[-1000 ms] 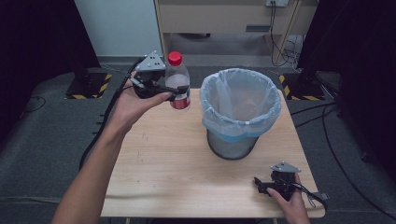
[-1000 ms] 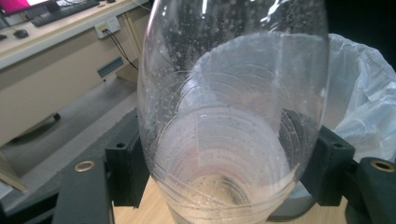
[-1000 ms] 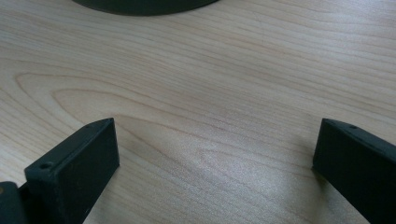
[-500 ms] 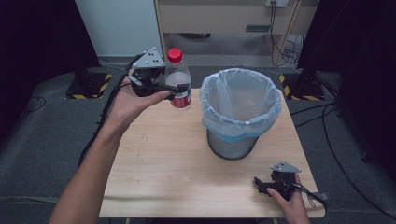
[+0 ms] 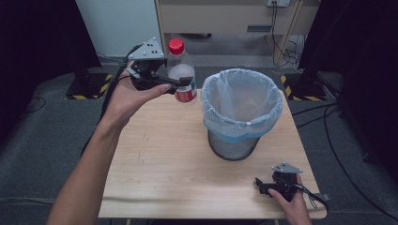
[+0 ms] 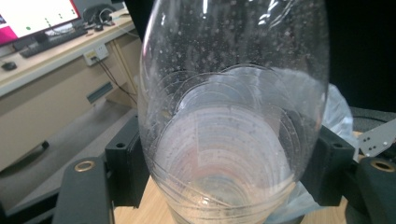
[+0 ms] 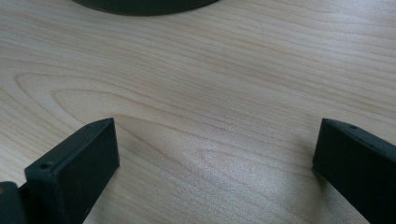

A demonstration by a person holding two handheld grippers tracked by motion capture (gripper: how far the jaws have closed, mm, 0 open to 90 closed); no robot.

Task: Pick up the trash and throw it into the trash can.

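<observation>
- Left gripper [image 5: 180, 83], up over the desk's far left corner, pinches a clear bottle [image 5: 180, 70] with a red cap [image 5: 176, 45] at mid-body; the bottle is upright, off the desk [image 5: 159, 159].
- Just beside it stands a bin [image 5: 240, 112] lined with a pale bag, near the far right edge.
- Right gripper [image 5: 264, 185], jaws spread wide with nothing between them, rests at the near right corner.

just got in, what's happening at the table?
A person's left hand-held gripper is shut on a clear bottle with a red cap, holding it up beside the lined trash bin. The right hand-held gripper rests open on the wooden table near its front edge, holding nothing.
</observation>
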